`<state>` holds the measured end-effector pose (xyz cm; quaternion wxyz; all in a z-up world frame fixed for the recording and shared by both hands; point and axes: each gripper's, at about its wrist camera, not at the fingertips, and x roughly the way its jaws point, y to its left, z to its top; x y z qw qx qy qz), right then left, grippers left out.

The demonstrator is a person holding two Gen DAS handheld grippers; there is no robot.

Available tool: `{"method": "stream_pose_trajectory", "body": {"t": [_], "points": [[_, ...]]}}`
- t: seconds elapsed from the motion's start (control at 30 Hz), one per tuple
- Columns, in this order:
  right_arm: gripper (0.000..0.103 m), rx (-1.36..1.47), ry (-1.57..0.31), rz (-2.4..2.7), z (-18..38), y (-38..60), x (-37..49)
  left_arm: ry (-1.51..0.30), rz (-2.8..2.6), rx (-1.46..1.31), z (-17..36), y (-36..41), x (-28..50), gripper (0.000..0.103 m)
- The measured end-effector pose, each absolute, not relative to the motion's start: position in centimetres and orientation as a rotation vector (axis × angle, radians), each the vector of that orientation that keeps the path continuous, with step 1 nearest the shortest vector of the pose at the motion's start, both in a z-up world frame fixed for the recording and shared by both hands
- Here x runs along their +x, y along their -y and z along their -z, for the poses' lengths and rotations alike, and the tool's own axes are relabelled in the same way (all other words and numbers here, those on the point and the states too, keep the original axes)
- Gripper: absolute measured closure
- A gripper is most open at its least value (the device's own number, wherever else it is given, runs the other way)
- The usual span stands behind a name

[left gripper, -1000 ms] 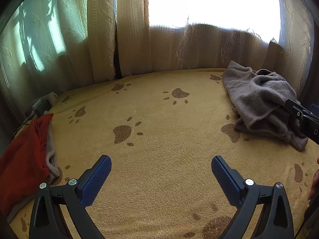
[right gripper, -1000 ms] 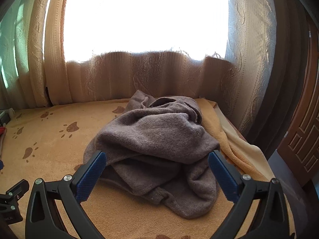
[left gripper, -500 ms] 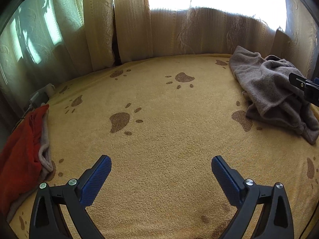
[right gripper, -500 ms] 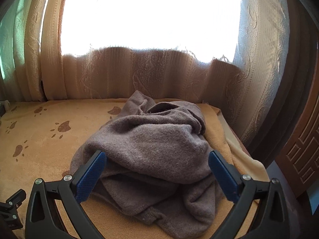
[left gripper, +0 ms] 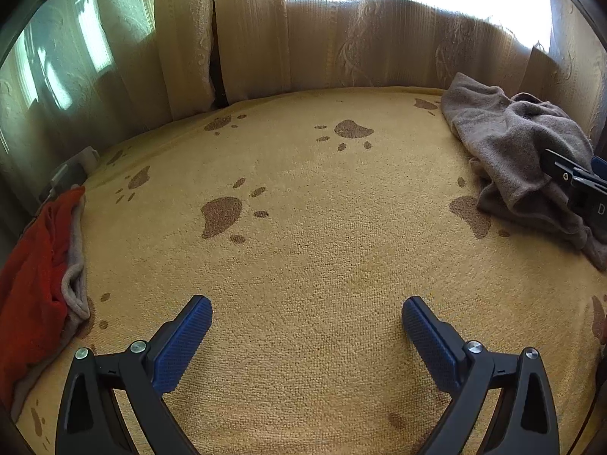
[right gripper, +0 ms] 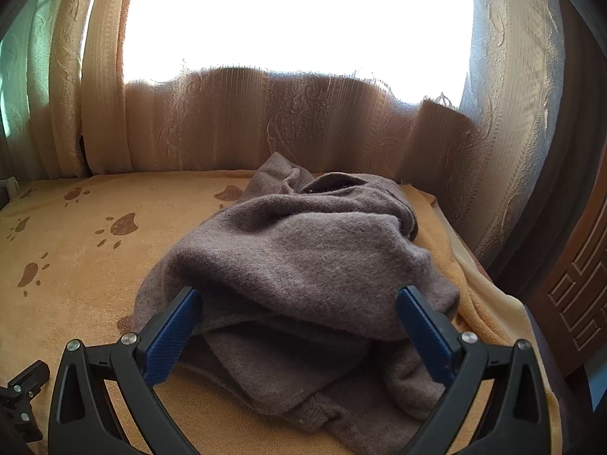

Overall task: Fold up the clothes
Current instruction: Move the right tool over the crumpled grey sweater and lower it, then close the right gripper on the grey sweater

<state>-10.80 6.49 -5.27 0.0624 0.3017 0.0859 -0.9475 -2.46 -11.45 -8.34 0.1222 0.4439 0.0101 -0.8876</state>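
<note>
Red cloth [left gripper: 32,276]: lies bunched at the far left edge of the blanket, on top of a pale grey cloth [left gripper: 76,276] whose edge shows beside it.
Blanket [left gripper: 303,258]: yellow with brown paw prints; covers the whole surface.
Curtains [left gripper: 246,38]: hang behind the blanket, bright window light above.
Left gripper [left gripper: 306,313]: blue-padded fingers [left gripper: 182,341] spread wide, nothing between them; hovers over bare blanket, well apart from both cloth piles.
Sweater [right gripper: 303,265]: grey-brown knit, crumpled in a heap at the right end of the blanket, near its right edge; in the left wrist view it sits at the far right [left gripper: 512,151].
Right gripper [right gripper: 297,301]: jaws wide, one finger at each side of the sweater's front fold; left fingertip at the fold's edge, contact uncertain; not closed on the cloth. Part of its body shows at the right edge of the left wrist view [left gripper: 576,185].
Door [right gripper: 576,303]: dark carved wood, at the far right beyond the blanket.
</note>
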Motion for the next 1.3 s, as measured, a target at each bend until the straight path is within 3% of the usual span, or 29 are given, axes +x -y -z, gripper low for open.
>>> {"method": "stream_pose_trajectory", "body": {"t": [0.4,0.63,1.3], "points": [[0.000,1.110,-0.099,2.790,6.9,-8.1,-13.2,-0.173,2.608,1.330,8.8,12.7,-2.7,0.001],[0.000,1.204,-0.243,2.776,7.9,-6.5,-13.6,-0.186,2.614,1.332,8.9,12.4,-2.2,0.001],[0.000,1.206,-0.128,2.725,8.1,-7.5,-13.6,-0.200,2.607,1.328,9.5,12.5,-2.3,0.001]]}}
